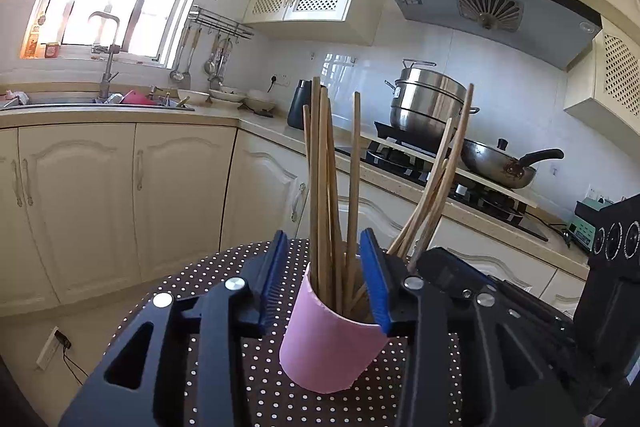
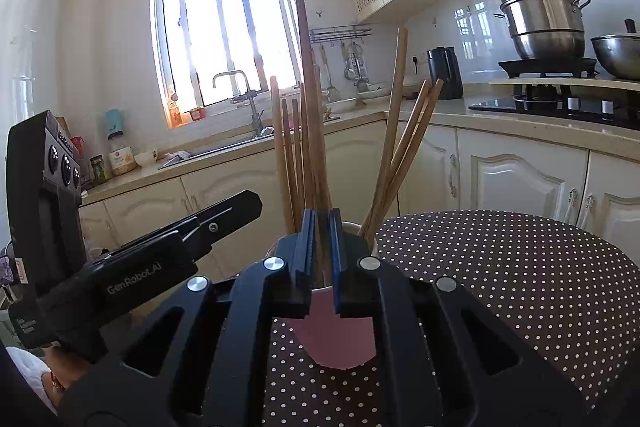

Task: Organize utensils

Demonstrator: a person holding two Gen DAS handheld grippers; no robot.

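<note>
A pink cup full of wooden chopsticks stands on a round table under a brown polka-dot cloth. My left gripper is open just above the cup's rim; an upright bunch of chopsticks stands between its blue pads, untouched. My right gripper reaches in over the cup from the other side, its pads shut on a dark upright chopstick. Several more chopsticks lean off to the right. Each gripper's body shows in the other's view.
Cream cabinets and a counter run behind the table. On it are a sink with a tap, a black kettle, and a hob with a steel steamer pot and a wok. A hand shows at the lower left.
</note>
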